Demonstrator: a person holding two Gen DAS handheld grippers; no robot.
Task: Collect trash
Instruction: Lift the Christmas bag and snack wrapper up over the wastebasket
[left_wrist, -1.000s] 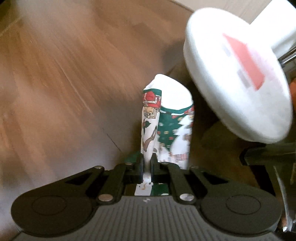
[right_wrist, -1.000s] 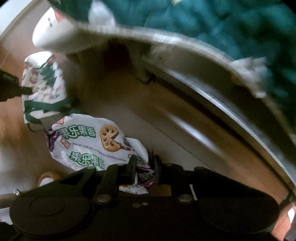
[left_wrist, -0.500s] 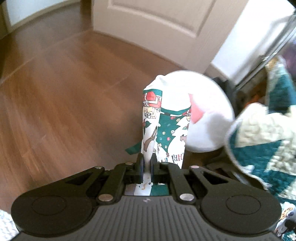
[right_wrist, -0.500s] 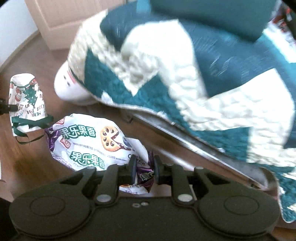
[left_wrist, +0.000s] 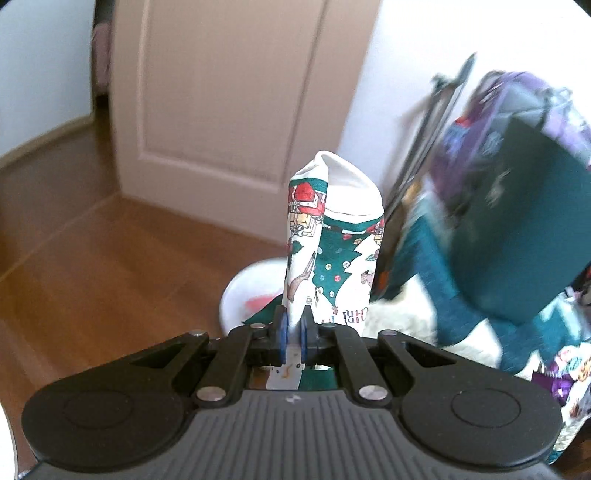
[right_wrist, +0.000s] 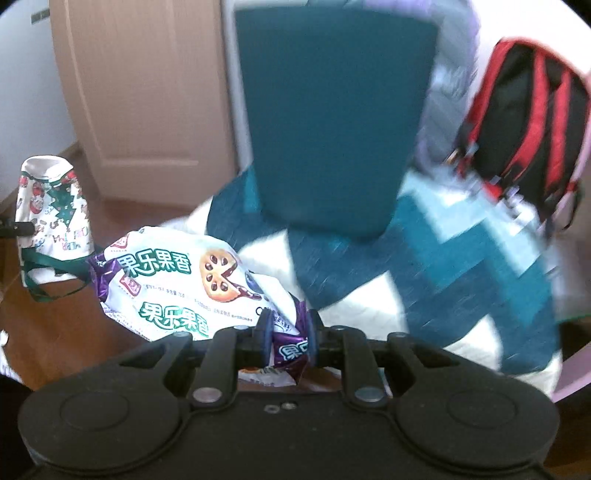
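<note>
Left tongs (left_wrist: 291, 332): clenched on the lower edge of a Christmas-print paper bag (left_wrist: 332, 243). The blue pads (left_wrist: 281, 334) press on the paper from both sides. The bag stands upright above the tongs, clear of the wooden floor (left_wrist: 92, 266), with its white opening at the top. In the right wrist view the same bag (right_wrist: 51, 206) hangs at the left edge, its green ribbon handles (right_wrist: 55, 273) dangling below it.

Right tongs (right_wrist: 288, 332): clamped on the crumpled purple end of a white snack wrapper (right_wrist: 177, 280) with green lettering and a biscuit picture. The wrapper extends up and to the left of the tongs and is held in the air, just beside the paper bag.

Beyond the left tongs, a white round object (left_wrist: 247, 291) lies low on the floor, partly hidden by the bag. Behind the wrapper: a teal-and-white quilt (right_wrist: 424, 266). On it: a dark teal cushion (right_wrist: 332, 122). Farther right: a red-and-black backpack (right_wrist: 524, 122). At the rear: a panelled door (left_wrist: 221, 96).
</note>
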